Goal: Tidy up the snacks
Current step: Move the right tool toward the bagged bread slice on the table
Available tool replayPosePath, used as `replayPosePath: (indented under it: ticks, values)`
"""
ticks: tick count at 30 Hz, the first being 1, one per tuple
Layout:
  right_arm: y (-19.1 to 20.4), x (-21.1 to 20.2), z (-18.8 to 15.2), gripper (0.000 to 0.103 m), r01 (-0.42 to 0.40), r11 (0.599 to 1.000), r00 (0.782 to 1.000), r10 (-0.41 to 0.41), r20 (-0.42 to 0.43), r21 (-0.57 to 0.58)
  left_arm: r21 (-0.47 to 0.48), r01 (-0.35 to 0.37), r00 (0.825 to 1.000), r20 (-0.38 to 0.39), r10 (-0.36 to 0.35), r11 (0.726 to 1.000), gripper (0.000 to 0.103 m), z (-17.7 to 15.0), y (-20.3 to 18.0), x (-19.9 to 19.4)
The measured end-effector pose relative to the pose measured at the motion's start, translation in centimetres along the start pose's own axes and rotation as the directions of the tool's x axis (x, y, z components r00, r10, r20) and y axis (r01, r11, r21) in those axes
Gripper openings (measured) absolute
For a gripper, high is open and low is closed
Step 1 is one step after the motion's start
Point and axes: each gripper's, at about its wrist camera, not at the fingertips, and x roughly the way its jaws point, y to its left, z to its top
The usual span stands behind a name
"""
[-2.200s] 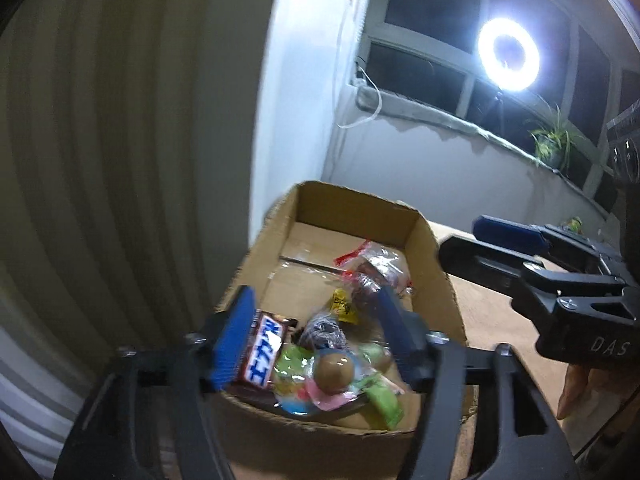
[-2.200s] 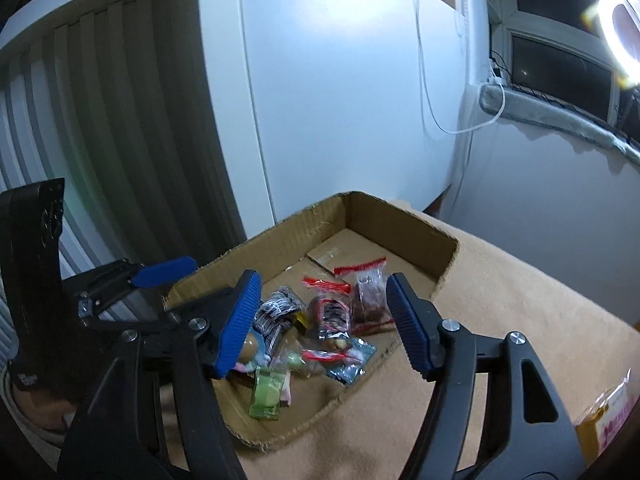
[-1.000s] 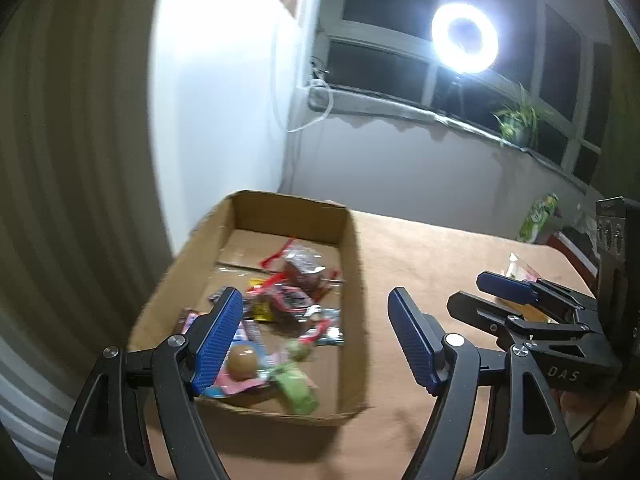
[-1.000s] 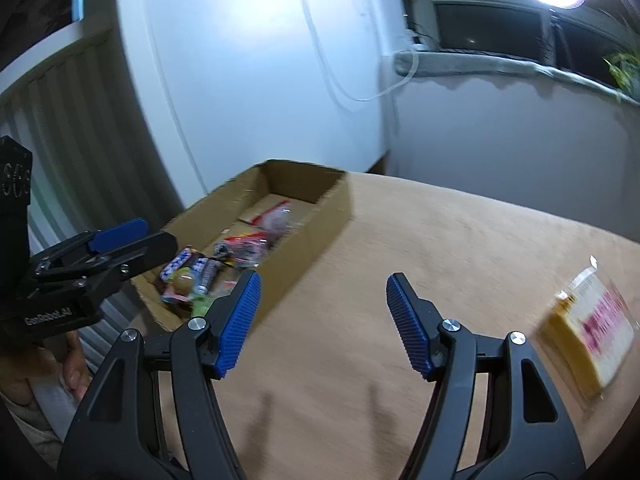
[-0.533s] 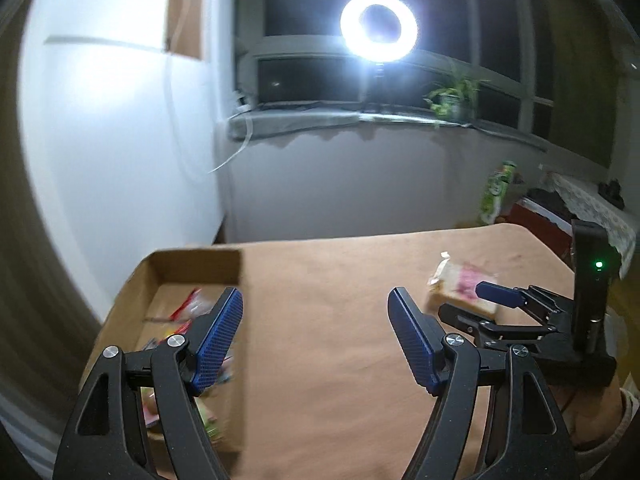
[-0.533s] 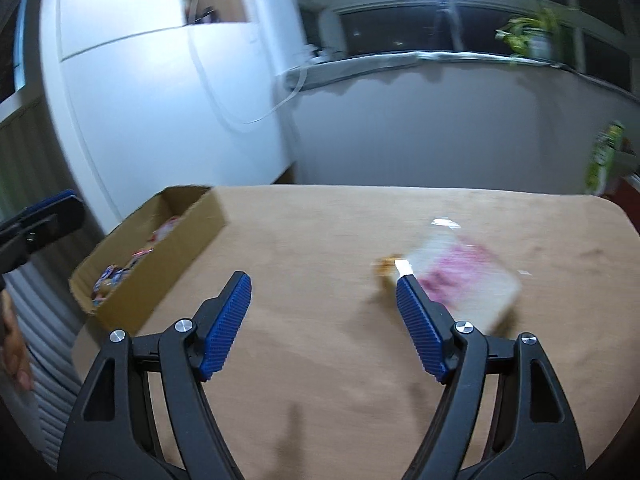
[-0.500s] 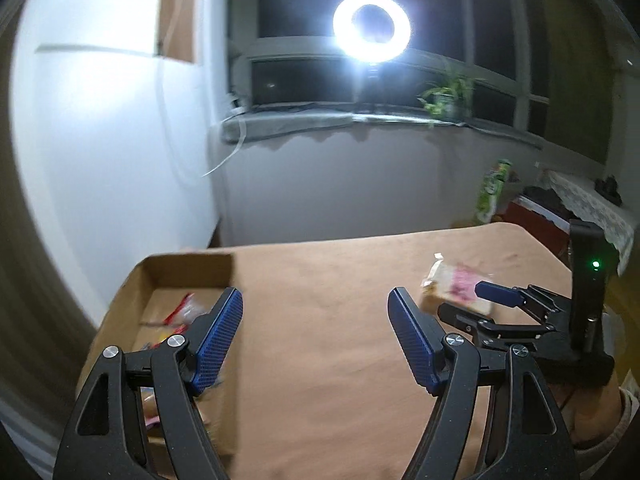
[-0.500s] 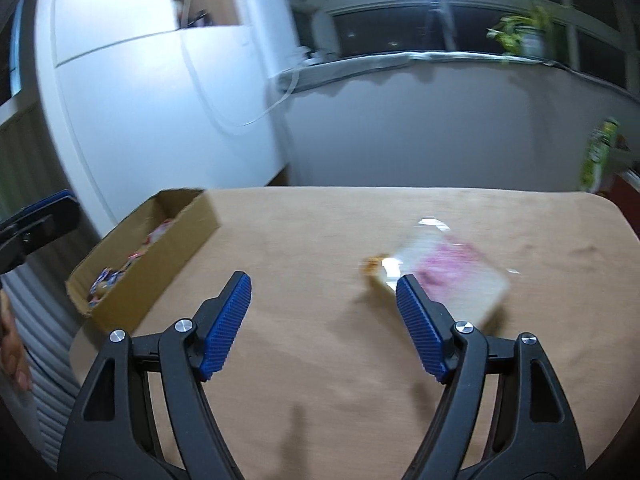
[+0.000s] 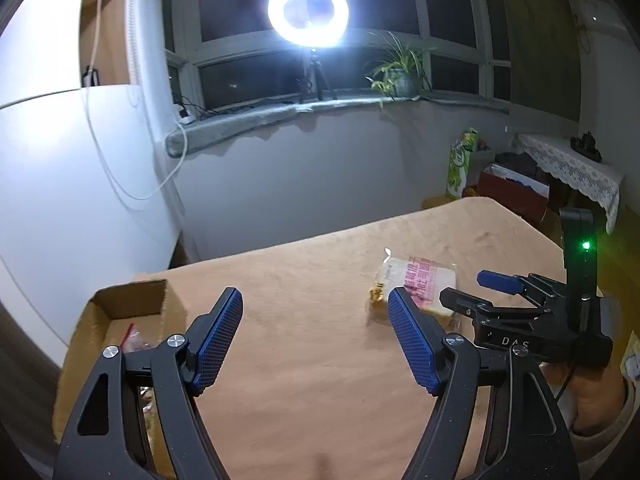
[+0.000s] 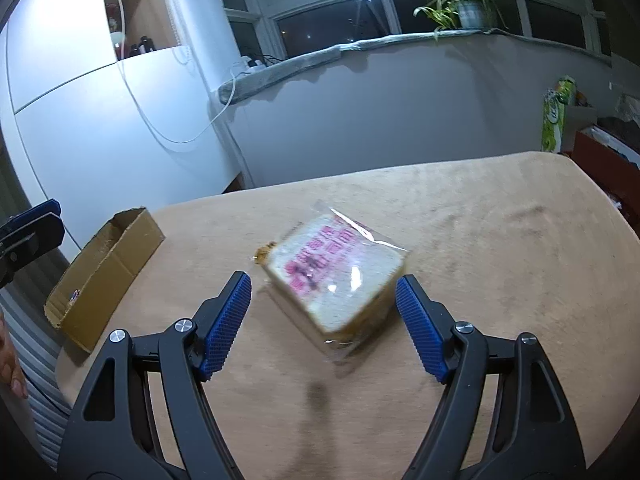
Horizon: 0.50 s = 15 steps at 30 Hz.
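The wrapped bread point(image 10: 336, 276) was smeared by motion in the right wrist view, so its pink print could not be read. In the left wrist view the near finger point(image 9: 416, 344) of the left gripper point(image 9: 316, 336) covered one corner of it. The cardboard box point(image 9: 120, 308) was largely hidden behind the other finger there, and its contents showed only as a scrap of red-edged wrapper point(image 9: 134, 340). A hand point(image 10: 10, 364) was cut off by the picture's left edge.

Pink-printed sandwich pack point(image 10: 336, 276), blue-padded tools
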Motion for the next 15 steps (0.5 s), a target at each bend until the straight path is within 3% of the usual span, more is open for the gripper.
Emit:
replayPosePath:
  ticks: [12, 15]
  values:
    - [-4.6, 0.7, -0.9, 0.078, 0.076, 0.992, 0.996, -0.071, -0.052, 0.101, 0.014, 0.116, 0.988, -0.102, -0.114, 0.993, 0.075, -0.1, -1.8, 8.0]
    - [-5.6, 0.8, -0.7, 0.078, 0.077, 0.988, 0.996, -0.069, -0.06, 0.135, -0.02, 0.199, 0.97, -0.141, -0.2, 0.98, 0.075, -0.2, -2.2, 11.0]
